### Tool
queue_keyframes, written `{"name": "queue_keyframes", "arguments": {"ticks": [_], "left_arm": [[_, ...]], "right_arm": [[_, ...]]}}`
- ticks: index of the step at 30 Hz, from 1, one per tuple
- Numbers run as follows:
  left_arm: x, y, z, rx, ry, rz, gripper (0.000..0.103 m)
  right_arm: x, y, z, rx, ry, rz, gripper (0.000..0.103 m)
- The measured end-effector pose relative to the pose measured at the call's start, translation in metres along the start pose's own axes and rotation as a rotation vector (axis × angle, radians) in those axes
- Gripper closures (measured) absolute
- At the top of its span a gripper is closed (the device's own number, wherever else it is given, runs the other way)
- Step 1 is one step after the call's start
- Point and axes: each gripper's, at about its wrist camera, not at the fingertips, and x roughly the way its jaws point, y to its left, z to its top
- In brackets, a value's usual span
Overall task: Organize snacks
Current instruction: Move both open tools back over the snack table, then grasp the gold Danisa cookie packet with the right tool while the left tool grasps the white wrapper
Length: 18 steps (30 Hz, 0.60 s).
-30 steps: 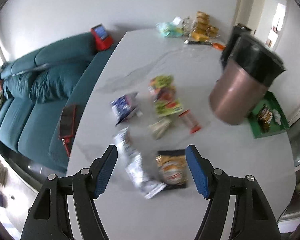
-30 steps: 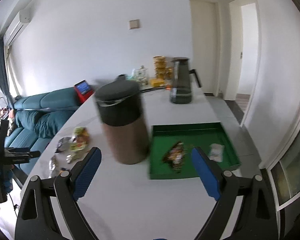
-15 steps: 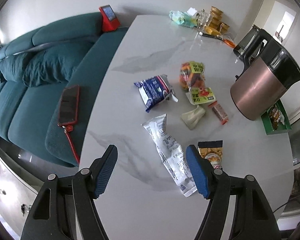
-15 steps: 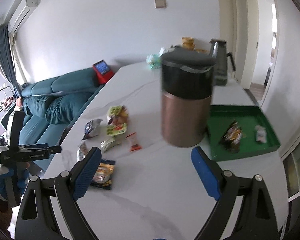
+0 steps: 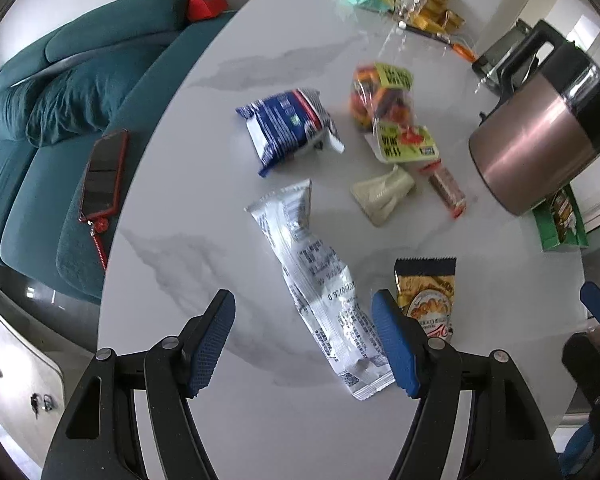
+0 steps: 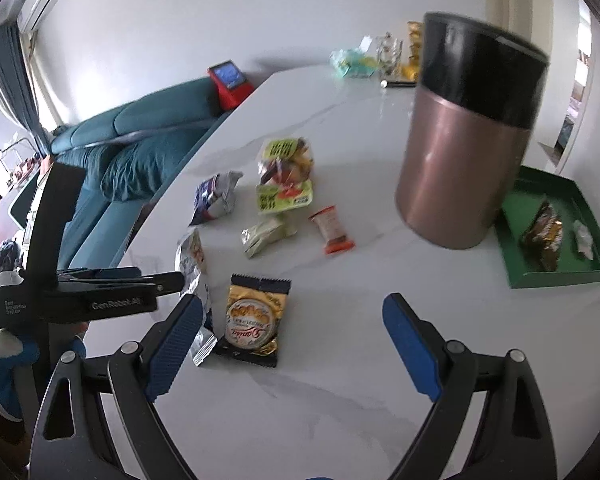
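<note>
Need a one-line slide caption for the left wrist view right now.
Open left gripper hovers over a long white snack packet on the marble table, other snacks scattered beyond.

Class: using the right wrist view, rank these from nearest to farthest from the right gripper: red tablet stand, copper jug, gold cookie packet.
1. gold cookie packet, just ahead, left of centre.
2. copper jug, ahead, right.
3. red tablet stand, far left, on the sofa back.

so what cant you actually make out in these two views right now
- Green tray: left wrist view, mostly hidden behind the copper kettle.
- Long silver packet: right wrist view, partly covered by the left gripper and a blue finger.
- White item in the tray: too small and blurred to identify.
- Far-end clutter: too blurred to identify.
</note>
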Motion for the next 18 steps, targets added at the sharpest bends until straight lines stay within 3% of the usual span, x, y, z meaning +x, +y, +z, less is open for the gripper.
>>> {"name": "queue_keyframes", "arguments": {"ticks": [18], "left_arm": [[0.031,-0.006,0.002,-0.01,0.06,0.013,0.038]], "right_arm": [[0.052,0.015,-0.013,-0.069,0.118,0.013,0.0]]}}
